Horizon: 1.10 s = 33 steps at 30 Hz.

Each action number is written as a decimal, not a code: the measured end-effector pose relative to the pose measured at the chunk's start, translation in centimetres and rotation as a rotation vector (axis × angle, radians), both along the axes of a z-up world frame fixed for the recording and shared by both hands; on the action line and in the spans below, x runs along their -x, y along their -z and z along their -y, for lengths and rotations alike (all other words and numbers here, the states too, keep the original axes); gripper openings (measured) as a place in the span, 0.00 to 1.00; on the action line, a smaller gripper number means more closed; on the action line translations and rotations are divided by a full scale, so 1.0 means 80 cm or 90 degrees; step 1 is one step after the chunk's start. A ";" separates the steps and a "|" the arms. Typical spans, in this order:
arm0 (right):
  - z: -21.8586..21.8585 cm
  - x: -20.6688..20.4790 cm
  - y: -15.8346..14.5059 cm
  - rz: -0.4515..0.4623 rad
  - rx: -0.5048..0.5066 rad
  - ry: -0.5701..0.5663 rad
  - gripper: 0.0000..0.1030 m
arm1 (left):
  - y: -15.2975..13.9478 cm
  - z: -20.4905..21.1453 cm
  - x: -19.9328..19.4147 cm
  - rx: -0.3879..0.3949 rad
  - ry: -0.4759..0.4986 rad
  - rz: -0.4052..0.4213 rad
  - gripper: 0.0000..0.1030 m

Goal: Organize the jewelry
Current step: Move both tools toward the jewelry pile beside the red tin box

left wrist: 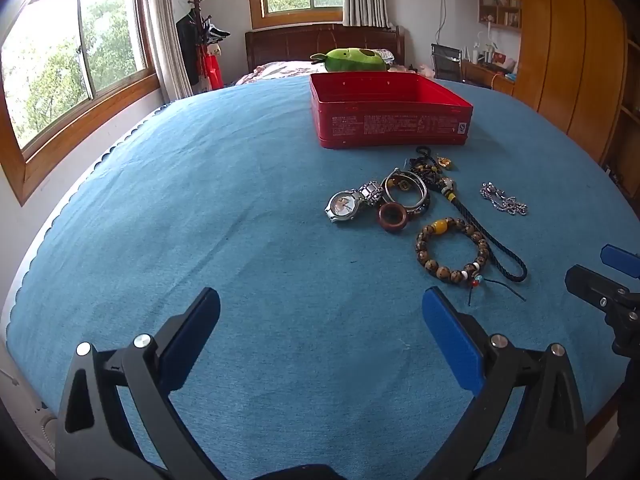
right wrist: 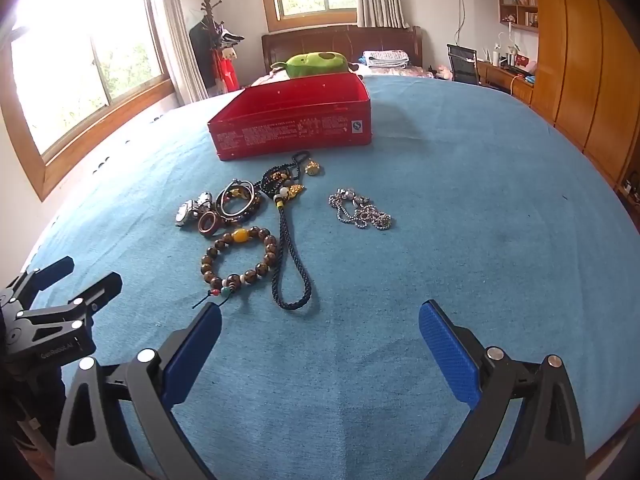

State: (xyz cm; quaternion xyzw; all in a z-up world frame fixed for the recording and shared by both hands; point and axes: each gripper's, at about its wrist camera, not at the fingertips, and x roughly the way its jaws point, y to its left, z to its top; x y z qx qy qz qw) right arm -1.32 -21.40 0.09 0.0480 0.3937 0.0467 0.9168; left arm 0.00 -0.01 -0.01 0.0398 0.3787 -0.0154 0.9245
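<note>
An open red tin box (left wrist: 394, 126) (right wrist: 296, 136) stands on the blue cloth. In front of it lies a pile of jewelry: a silver watch (left wrist: 345, 206) (right wrist: 185, 213), a brown ring (left wrist: 393, 217) (right wrist: 209, 224), stacked bangles (left wrist: 406, 189) (right wrist: 240, 198), a brown bead bracelet (left wrist: 452, 250) (right wrist: 240, 258), a dark braided cord (left wrist: 496, 248) (right wrist: 290, 264), a silver chain (left wrist: 505, 199) (right wrist: 360, 210) and a gold charm (left wrist: 445, 162) (right wrist: 314, 168). My left gripper (left wrist: 320, 320) is open and empty, left of and nearer than the pile. My right gripper (right wrist: 320, 332) is open and empty, just nearer than the cord and bracelet.
The blue cloth (left wrist: 200, 200) covers a table. Windows (left wrist: 76, 64) and a wall are at the left, a bed with a green plush (left wrist: 354, 59) behind, wooden wardrobes (left wrist: 568, 40) at the right. The right gripper shows at the left wrist view's right edge (left wrist: 612, 292).
</note>
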 end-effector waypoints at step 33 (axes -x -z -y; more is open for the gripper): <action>0.013 -0.022 0.010 -0.007 -0.005 -0.009 0.96 | 0.027 -0.023 -0.030 0.037 0.028 -0.078 0.97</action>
